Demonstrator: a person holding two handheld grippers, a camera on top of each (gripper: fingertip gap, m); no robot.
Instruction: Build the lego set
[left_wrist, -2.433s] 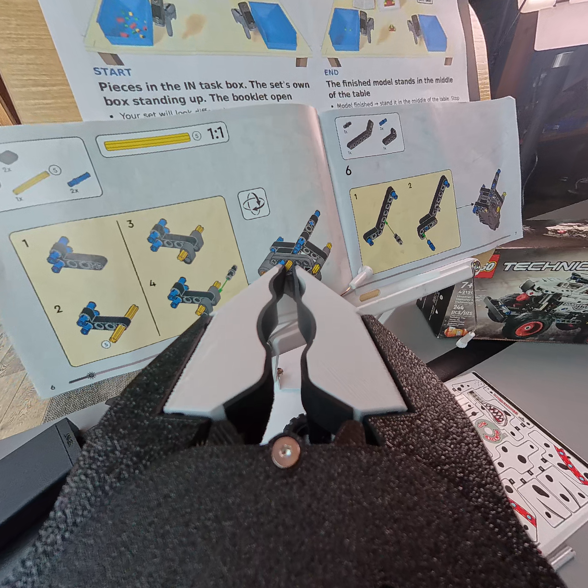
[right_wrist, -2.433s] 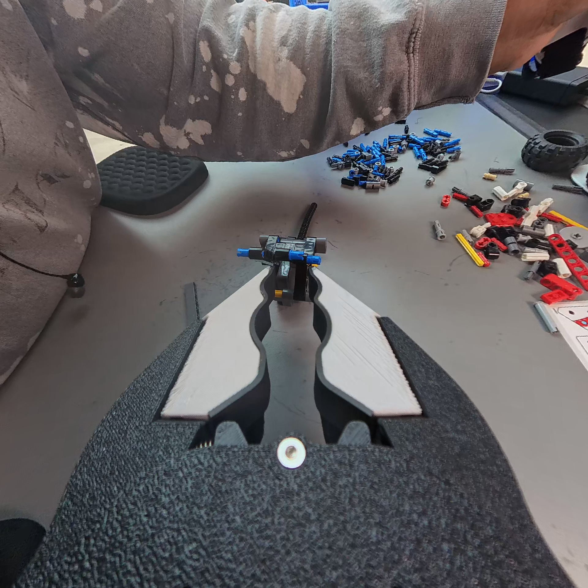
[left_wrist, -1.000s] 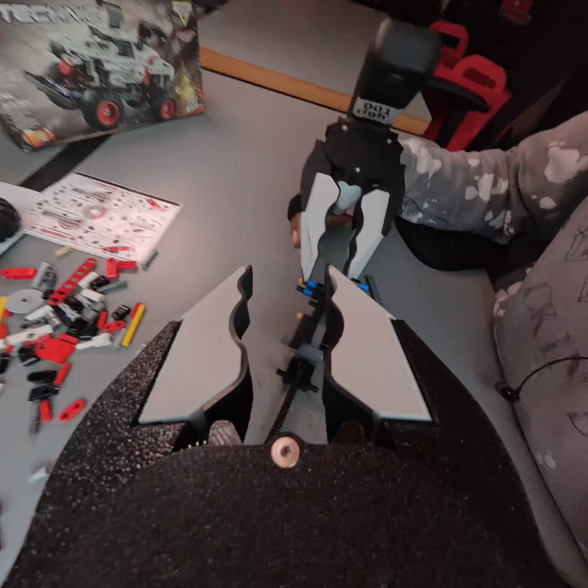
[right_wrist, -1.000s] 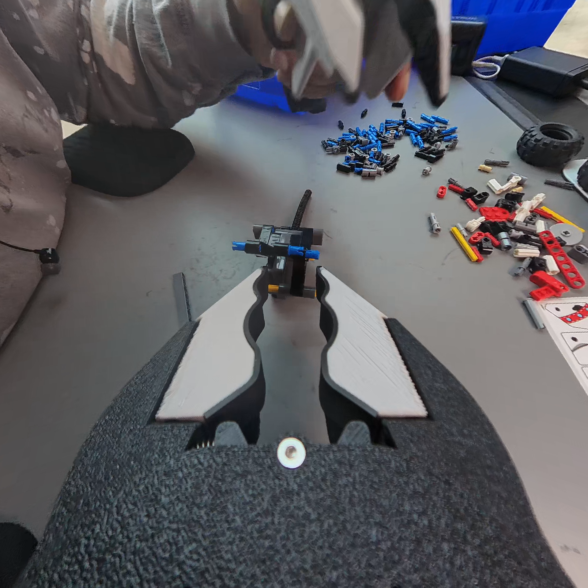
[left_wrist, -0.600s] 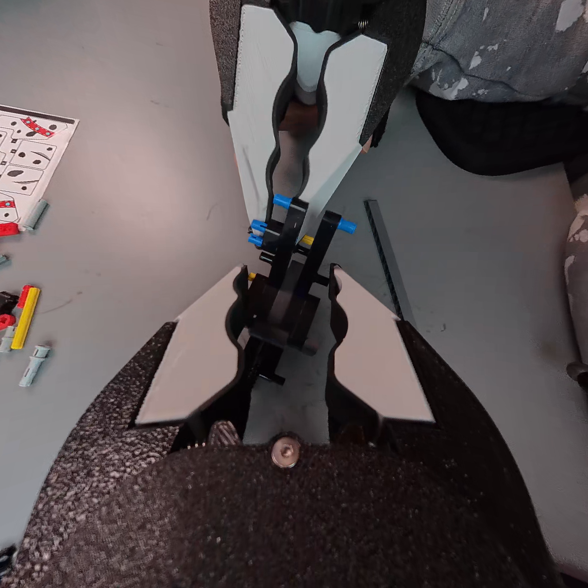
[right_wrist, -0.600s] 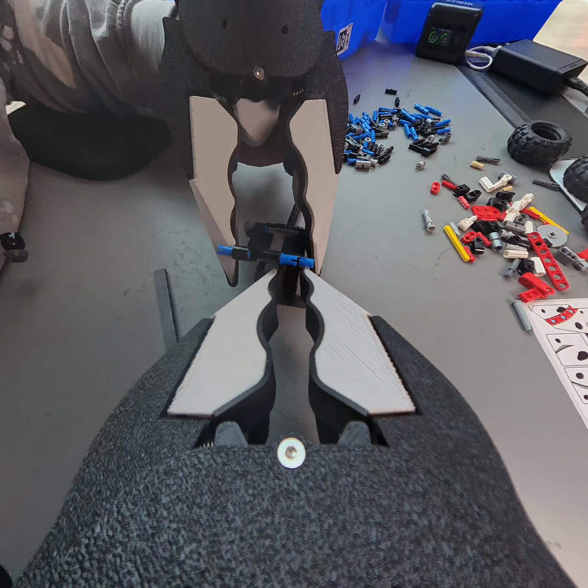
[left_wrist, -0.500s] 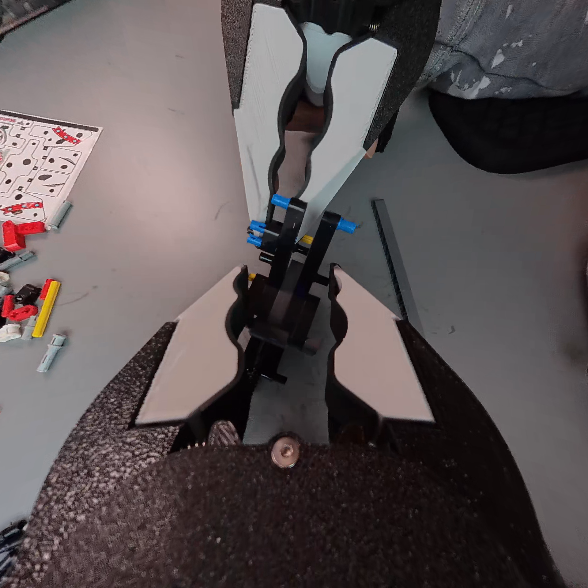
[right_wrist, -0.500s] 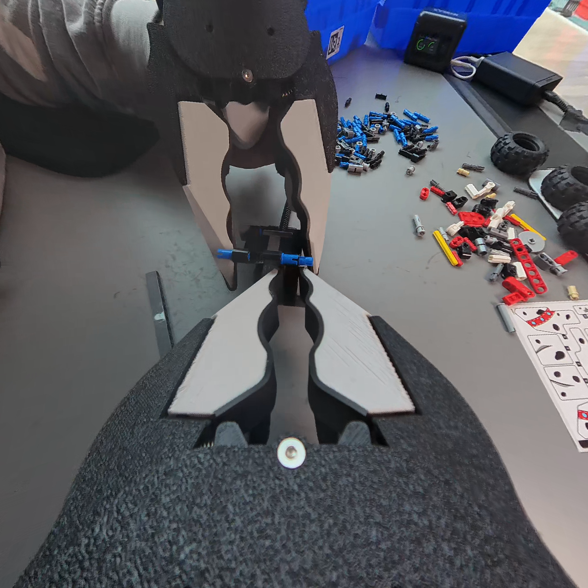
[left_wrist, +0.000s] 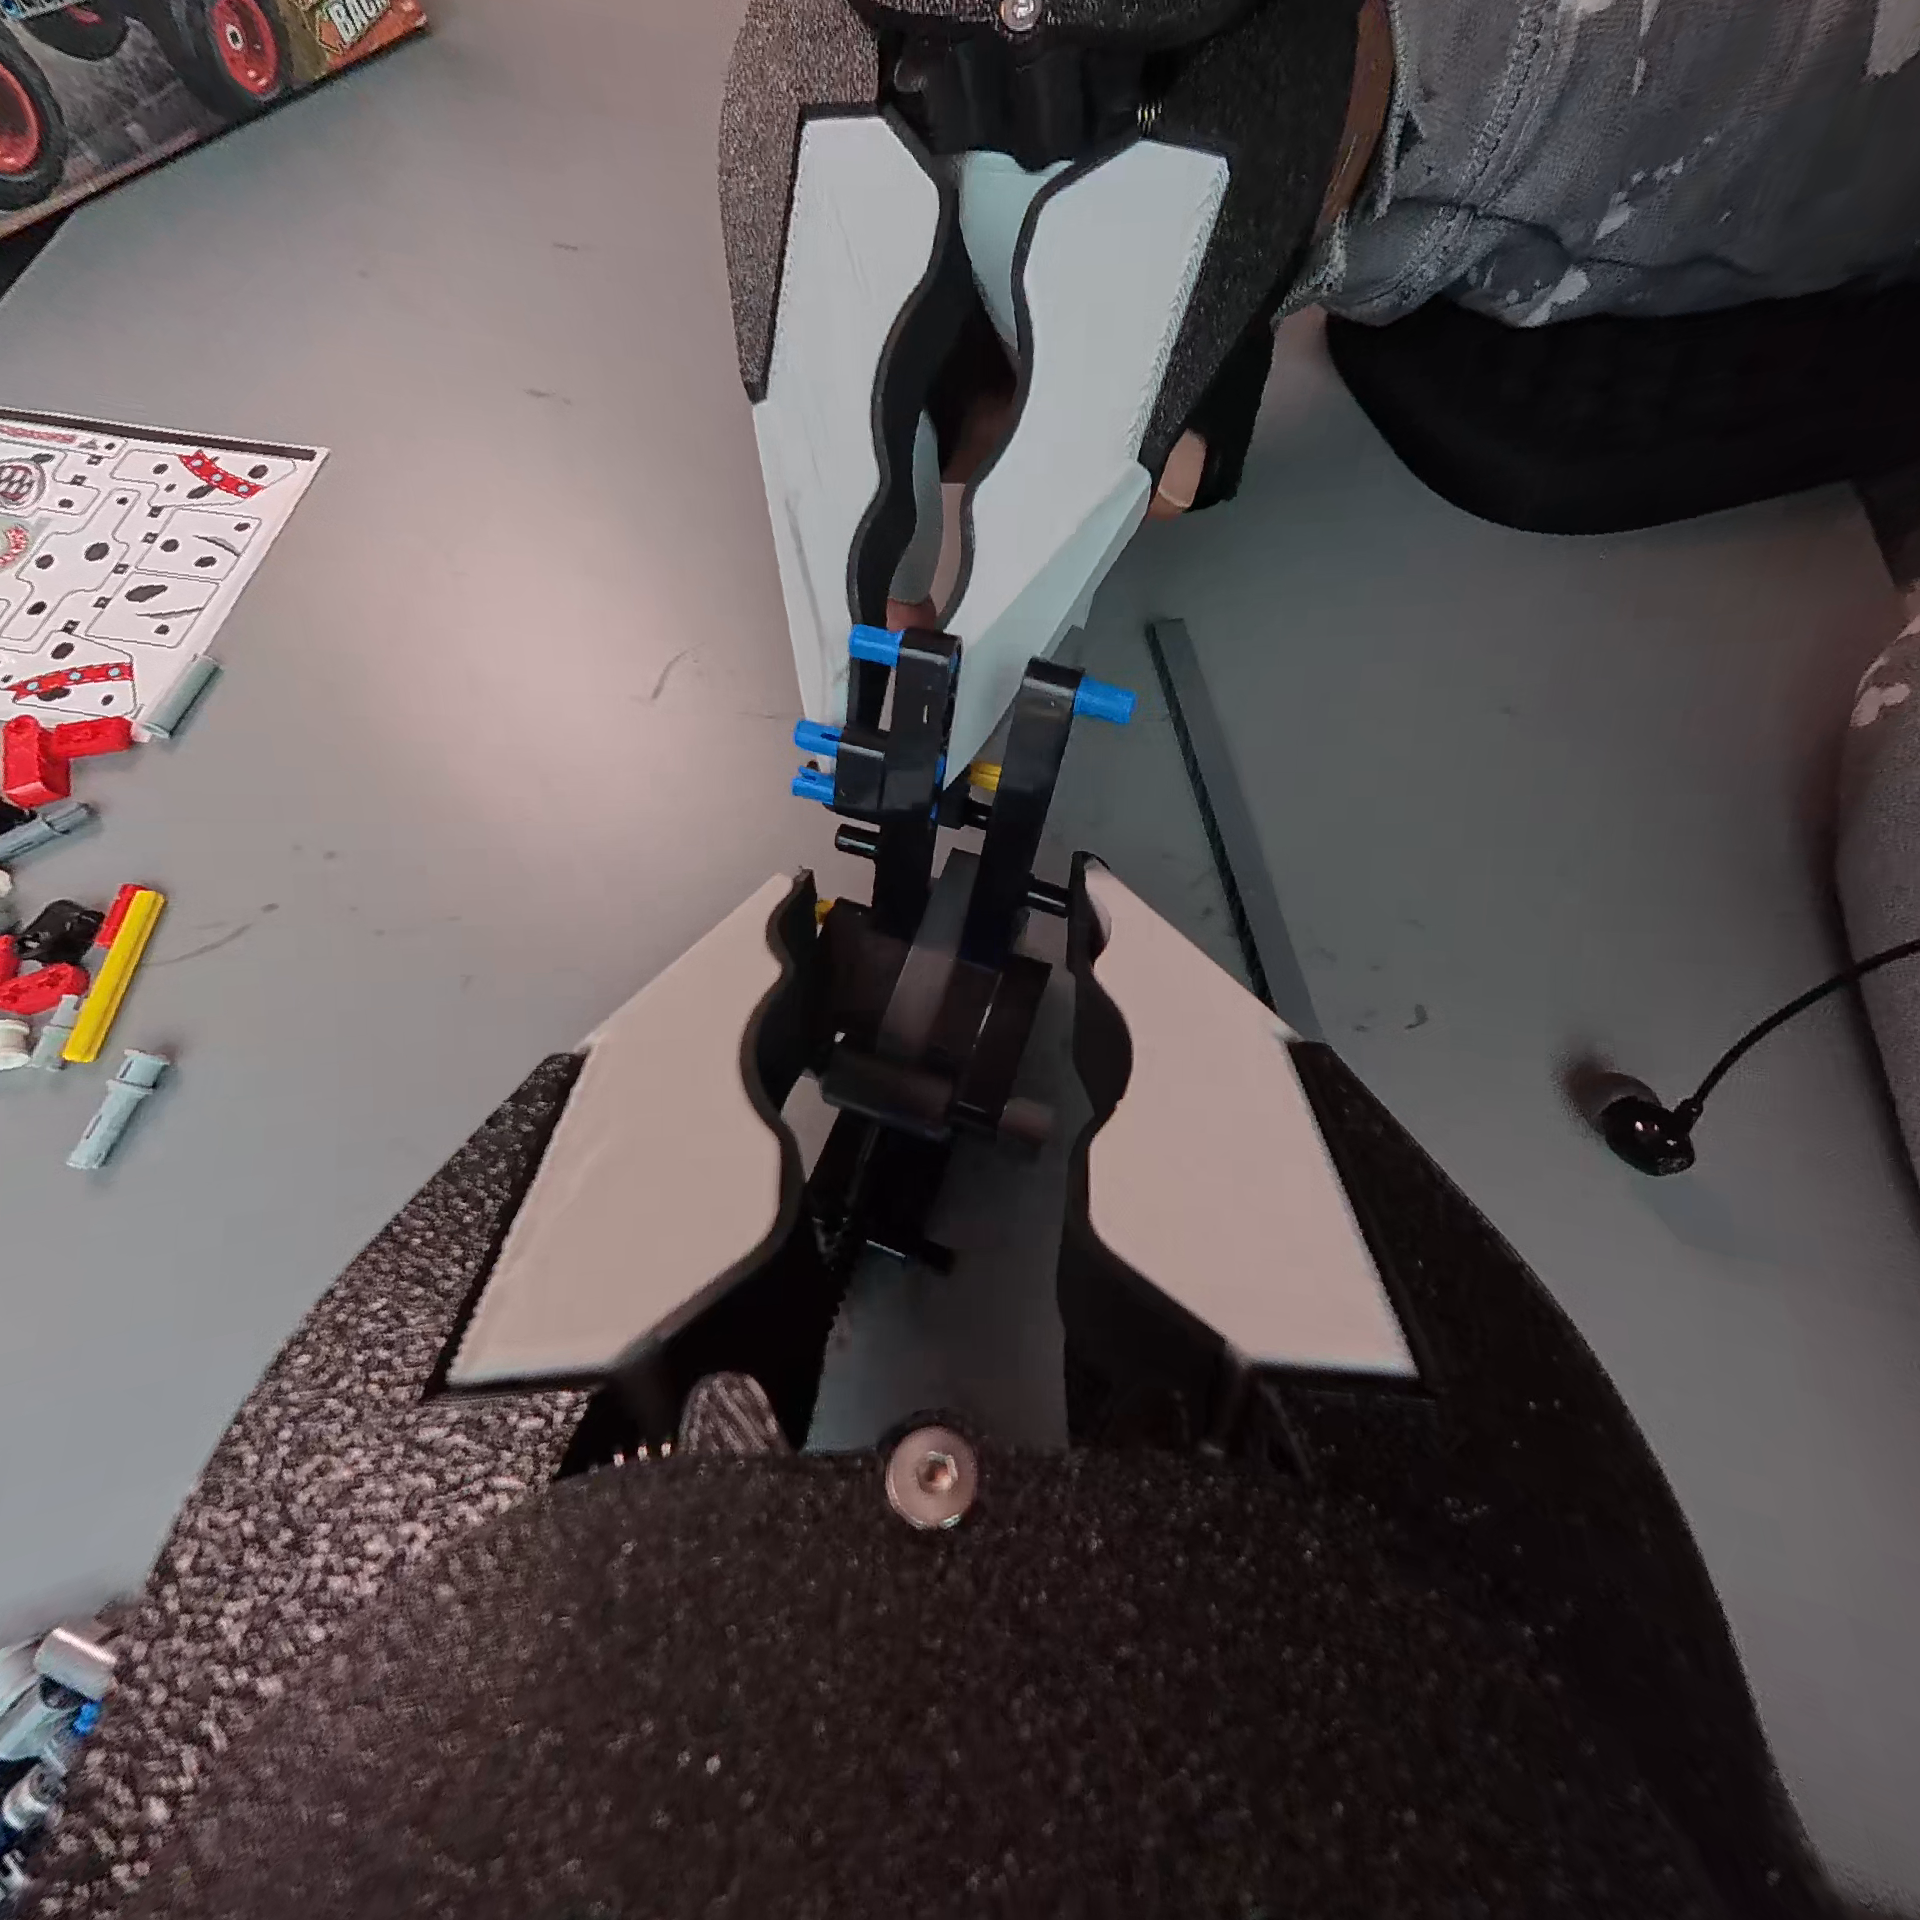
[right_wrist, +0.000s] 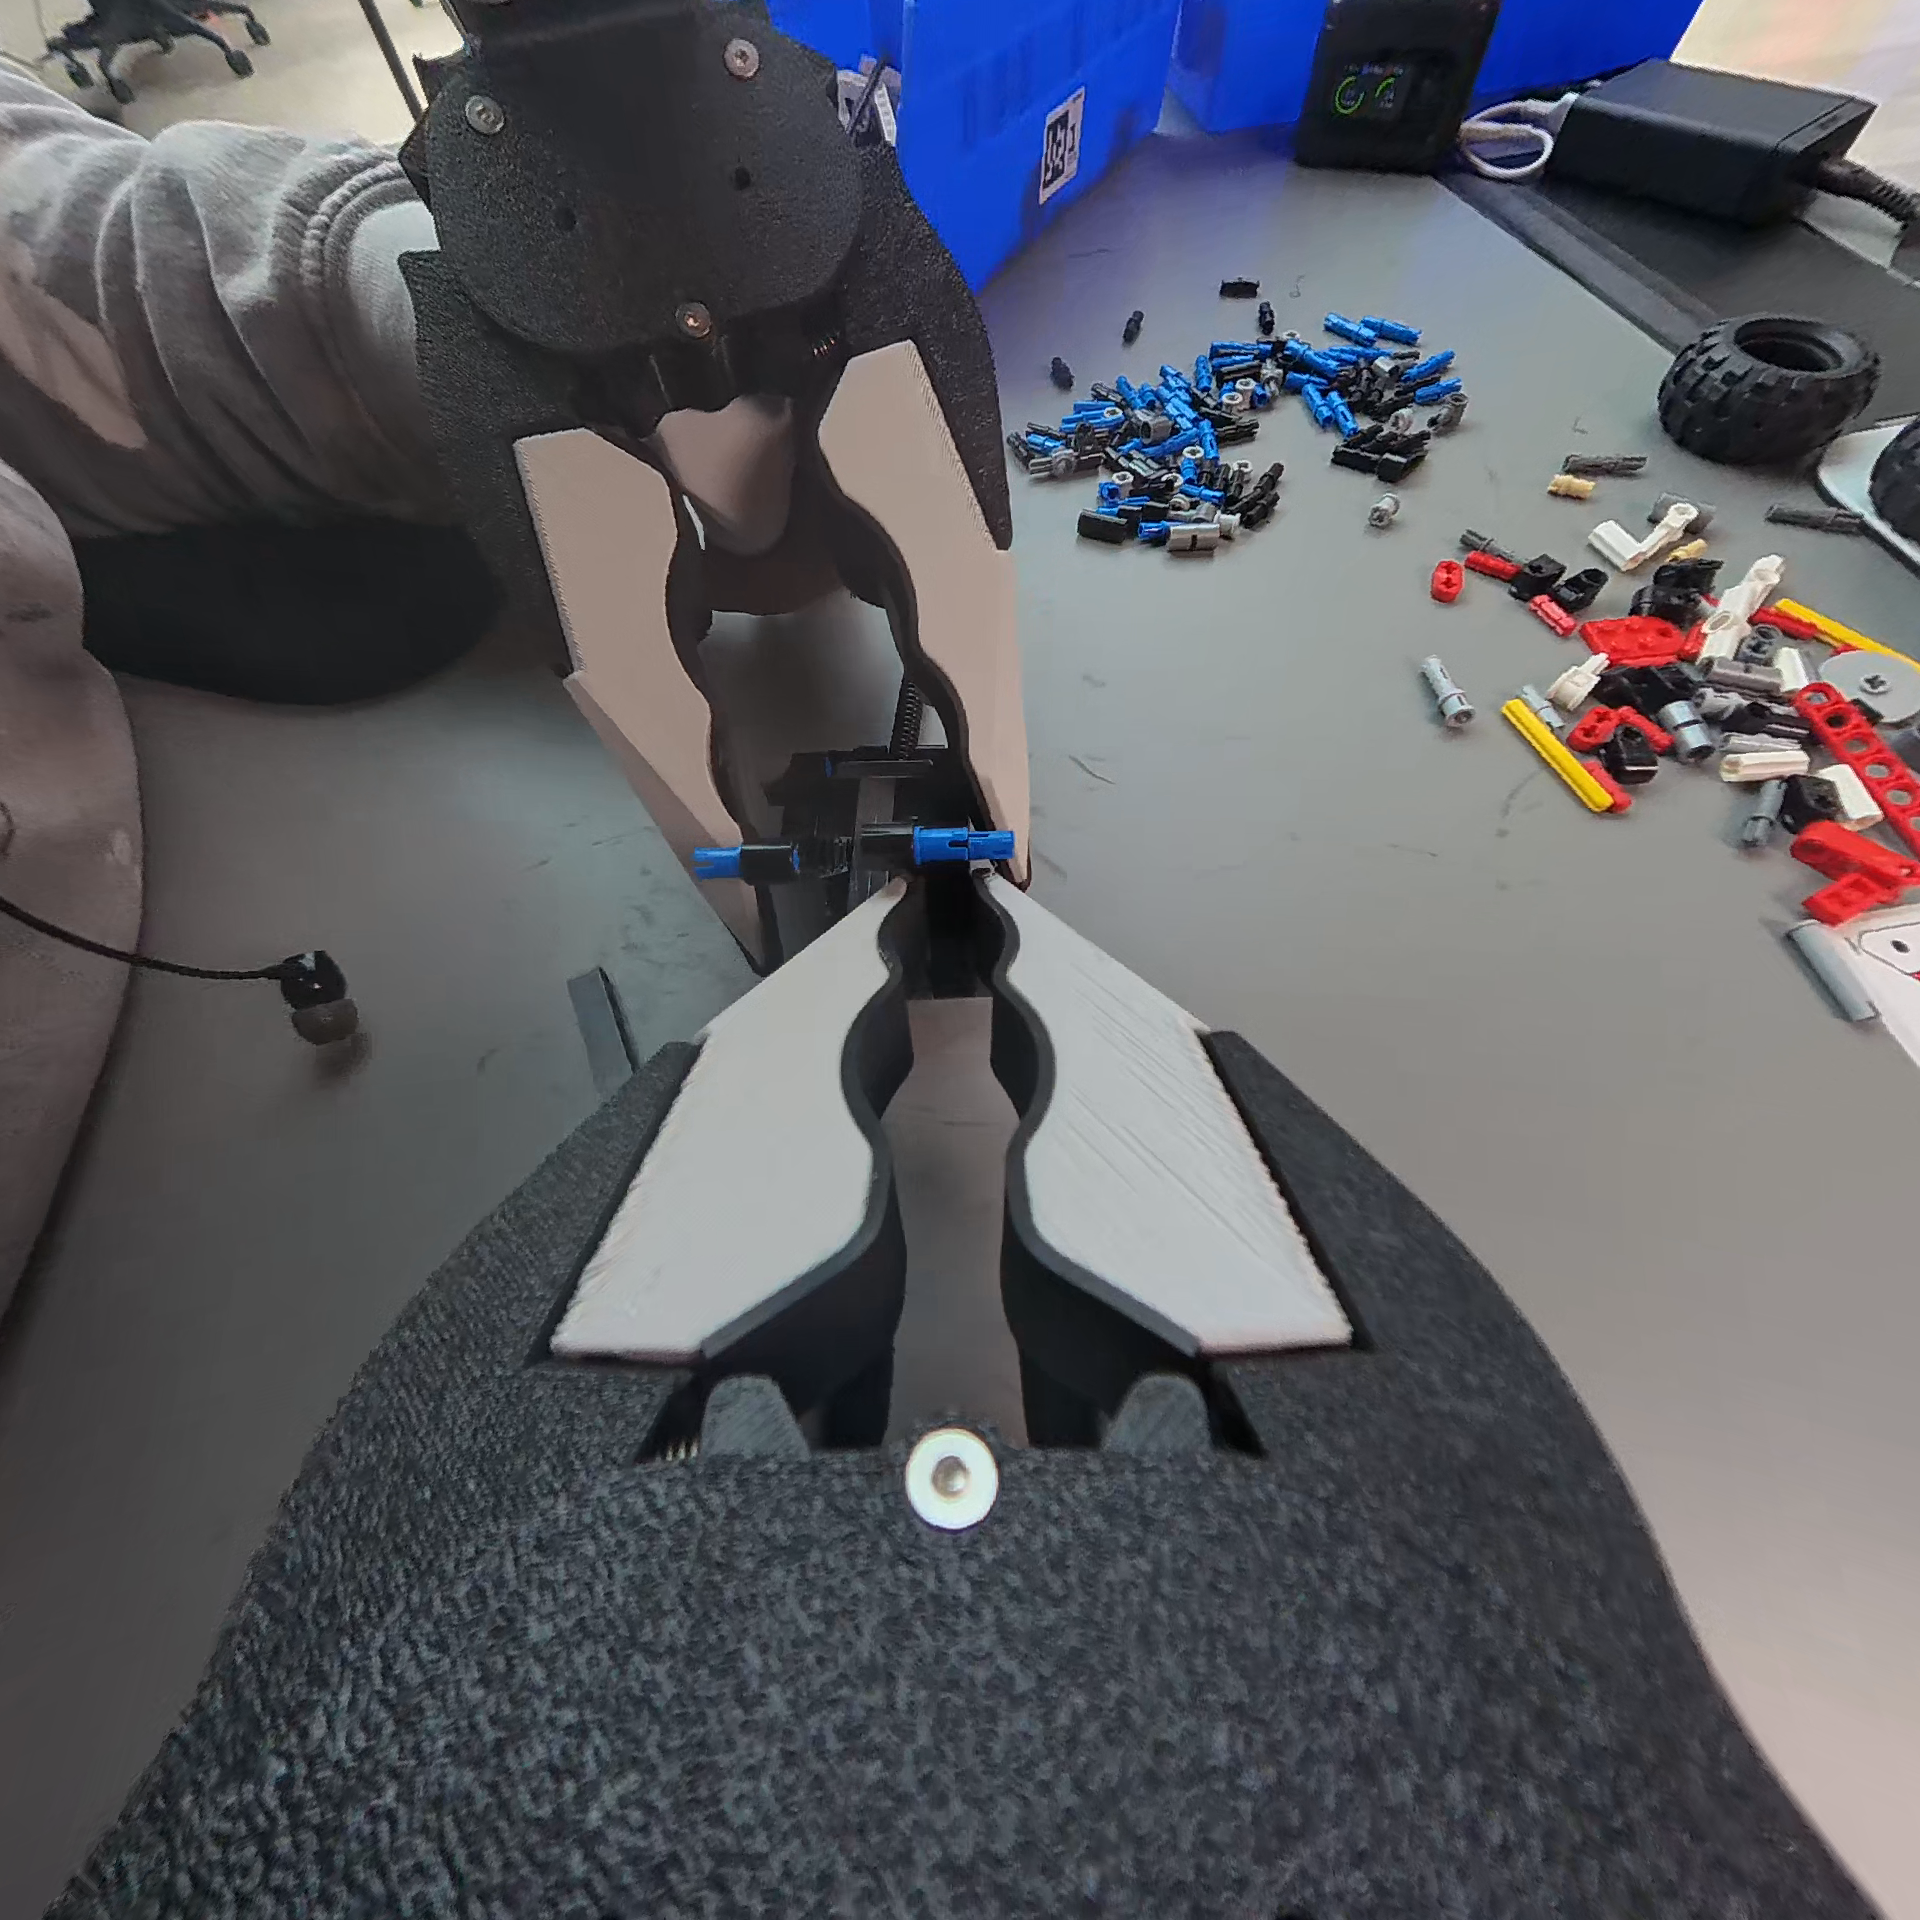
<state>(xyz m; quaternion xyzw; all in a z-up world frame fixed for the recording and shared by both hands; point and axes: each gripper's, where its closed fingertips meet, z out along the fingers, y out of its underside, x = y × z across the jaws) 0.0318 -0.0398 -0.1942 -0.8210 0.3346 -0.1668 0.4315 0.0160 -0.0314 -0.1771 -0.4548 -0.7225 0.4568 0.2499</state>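
A small black lego assembly (left_wrist: 935, 997) with blue pins and a yellow axle stands on the grey table. It also shows in the right wrist view (right_wrist: 831, 821). My left gripper (left_wrist: 940, 894) is open and straddles the assembly's lower block; I cannot tell whether the fingers touch it. It comes in from the far side in the right wrist view (right_wrist: 883, 883). My right gripper (right_wrist: 943, 888) is shut on the assembly's upper black part, and faces me in the left wrist view (left_wrist: 894, 743).
A sticker sheet (left_wrist: 135, 561) and loose red, yellow and grey pieces (left_wrist: 73, 956) lie left. A thin black strip (left_wrist: 1216, 831) lies right of the assembly. Blue and black pins (right_wrist: 1226, 436), mixed pieces (right_wrist: 1714, 707), a tyre (right_wrist: 1766, 390) and blue bins (right_wrist: 1039, 104) are beyond. Both grippers' tips are close together, under 4 cm apart.
My left gripper swung away from the booklet, opened and came down around the assembly opposite the right gripper. The right gripper stayed shut on the assembly. Over the last half second little has moved.
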